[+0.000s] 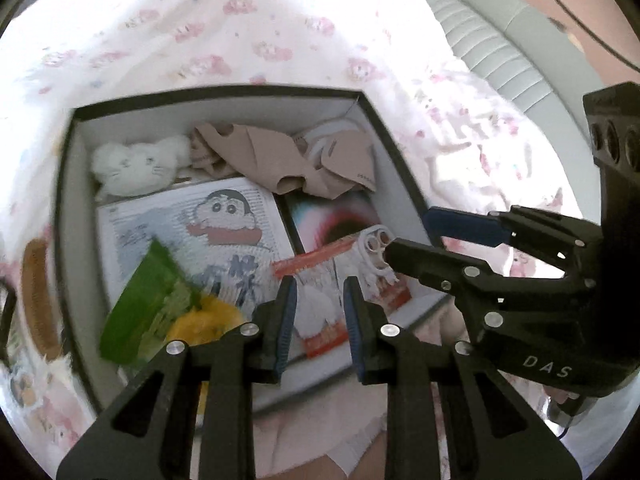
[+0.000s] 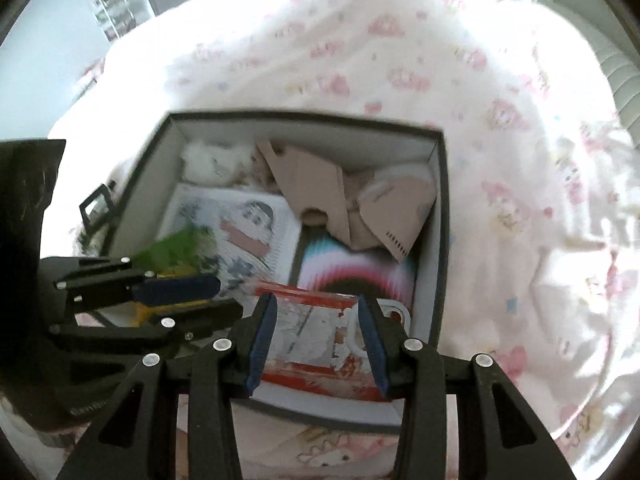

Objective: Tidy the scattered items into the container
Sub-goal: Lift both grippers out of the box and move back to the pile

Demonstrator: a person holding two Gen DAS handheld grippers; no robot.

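Note:
A dark-rimmed box lies on a bed. It holds a white plush cat, beige garments, a cartoon book, a rainbow book, a red-edged packet and a green and yellow packet, blurred. My left gripper is open and empty over the box's near edge. My right gripper is open and empty above the red-edged packet. A white figure sits beside the right gripper's fingers.
A pink-patterned white bedsheet surrounds the box. A brown comb-like item lies left of the box on the sheet. A padded grey headboard is at the far right. A small black frame lies left of the box.

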